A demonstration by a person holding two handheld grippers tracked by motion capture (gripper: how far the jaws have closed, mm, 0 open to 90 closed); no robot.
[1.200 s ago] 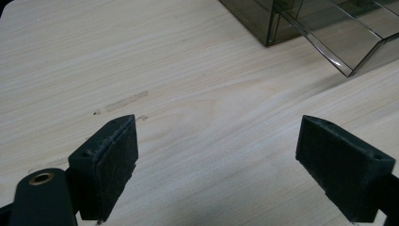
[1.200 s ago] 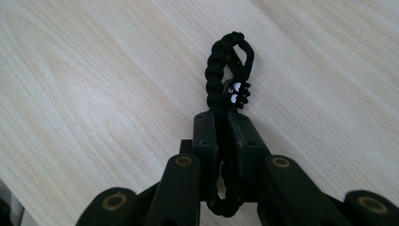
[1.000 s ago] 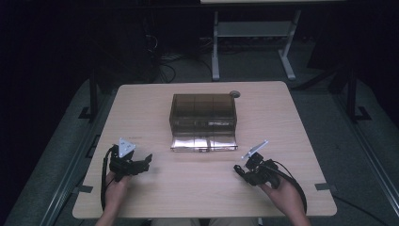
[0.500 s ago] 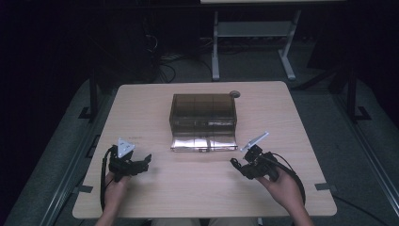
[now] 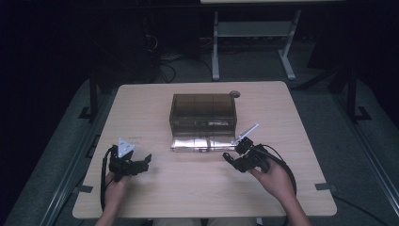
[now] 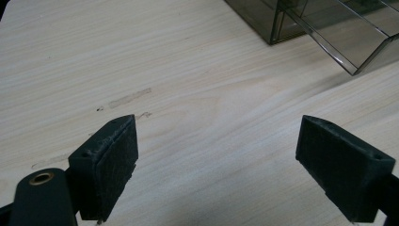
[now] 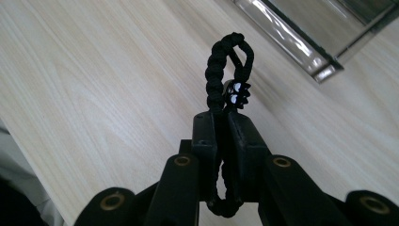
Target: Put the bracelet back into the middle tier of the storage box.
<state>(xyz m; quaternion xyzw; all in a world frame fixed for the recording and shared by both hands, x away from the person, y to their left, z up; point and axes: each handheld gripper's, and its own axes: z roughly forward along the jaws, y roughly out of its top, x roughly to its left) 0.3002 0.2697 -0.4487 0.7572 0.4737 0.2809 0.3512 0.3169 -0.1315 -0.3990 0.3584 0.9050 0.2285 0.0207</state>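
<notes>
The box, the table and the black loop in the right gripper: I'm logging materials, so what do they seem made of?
Box: smoke-tinted clear plastic, glossy; see-through walls. Table: pale wood-grain top, matte, likely laminate. Loop: braided black cord, woven texture, clamped in the right gripper.

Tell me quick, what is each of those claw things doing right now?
Left gripper: open, holding nothing, above the pale wooden table.
Right gripper: shut on a black braided cord loop.
</notes>
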